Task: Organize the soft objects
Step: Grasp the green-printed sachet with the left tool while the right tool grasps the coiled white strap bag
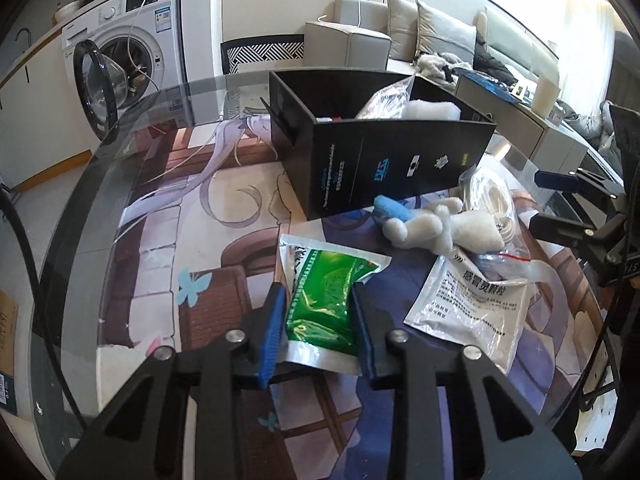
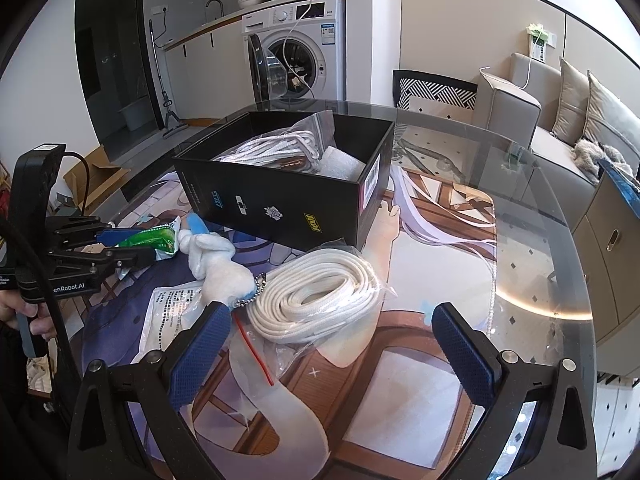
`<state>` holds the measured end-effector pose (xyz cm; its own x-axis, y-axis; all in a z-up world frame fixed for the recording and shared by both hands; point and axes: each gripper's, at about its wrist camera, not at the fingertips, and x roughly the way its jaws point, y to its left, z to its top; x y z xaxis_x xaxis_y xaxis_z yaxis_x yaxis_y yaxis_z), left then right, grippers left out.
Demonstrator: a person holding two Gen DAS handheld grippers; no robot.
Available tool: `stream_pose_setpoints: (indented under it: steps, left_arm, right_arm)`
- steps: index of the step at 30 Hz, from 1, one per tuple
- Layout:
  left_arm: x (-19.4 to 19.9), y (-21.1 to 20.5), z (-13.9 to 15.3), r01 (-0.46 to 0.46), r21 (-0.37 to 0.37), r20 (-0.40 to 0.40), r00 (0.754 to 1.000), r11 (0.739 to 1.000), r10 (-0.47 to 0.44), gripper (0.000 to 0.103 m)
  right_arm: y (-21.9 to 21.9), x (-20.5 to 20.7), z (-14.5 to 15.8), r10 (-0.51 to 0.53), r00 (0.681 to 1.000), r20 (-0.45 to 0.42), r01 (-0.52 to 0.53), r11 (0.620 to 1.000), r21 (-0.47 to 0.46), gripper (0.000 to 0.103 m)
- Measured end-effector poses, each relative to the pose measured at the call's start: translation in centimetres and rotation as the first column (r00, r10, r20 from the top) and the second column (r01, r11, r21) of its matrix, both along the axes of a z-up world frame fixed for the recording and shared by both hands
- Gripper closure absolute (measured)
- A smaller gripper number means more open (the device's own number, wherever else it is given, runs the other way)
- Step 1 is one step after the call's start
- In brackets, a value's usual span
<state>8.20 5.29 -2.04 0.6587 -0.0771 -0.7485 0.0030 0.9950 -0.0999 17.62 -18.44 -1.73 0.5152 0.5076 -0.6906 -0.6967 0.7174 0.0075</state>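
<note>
Left wrist: green packet (image 1: 320, 300) within left claw (image 1: 316, 334).

The left gripper (image 1: 318, 320) is low over the table, near its front edge. Its two blue fingers (image 1: 272, 332) are squeezed against the sides of a green packet (image 1: 324, 300) and hold it tight. In the right wrist view, the person's hand (image 2: 24, 316) shows at the left edge, wrapped around the left gripper's handle.

The right gripper (image 2: 332, 344) hangs over the table with its fingers (image 2: 464, 352) spread wide apart. Nothing is held between them.
</note>
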Motion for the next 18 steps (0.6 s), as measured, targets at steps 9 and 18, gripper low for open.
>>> stream_pose_setpoints:
  steps: [9,18]
  left_arm:
    - [-0.2,0.0,0.4,0.002,-0.034,0.037,0.999,0.999,-0.001,0.074]
    - [-0.1,0.8,0.7,-0.011,-0.073,0.062,0.998,0.997,0.016,0.074]
  right_arm:
    - [-0.1,0.2,-0.1,-0.008,1.0,-0.008,0.008,1.0,-0.004,0.001]
    - [0.9,0.4,-1.2,0.029,0.999,-0.033,-0.031,0.998,-0.046,0.001]
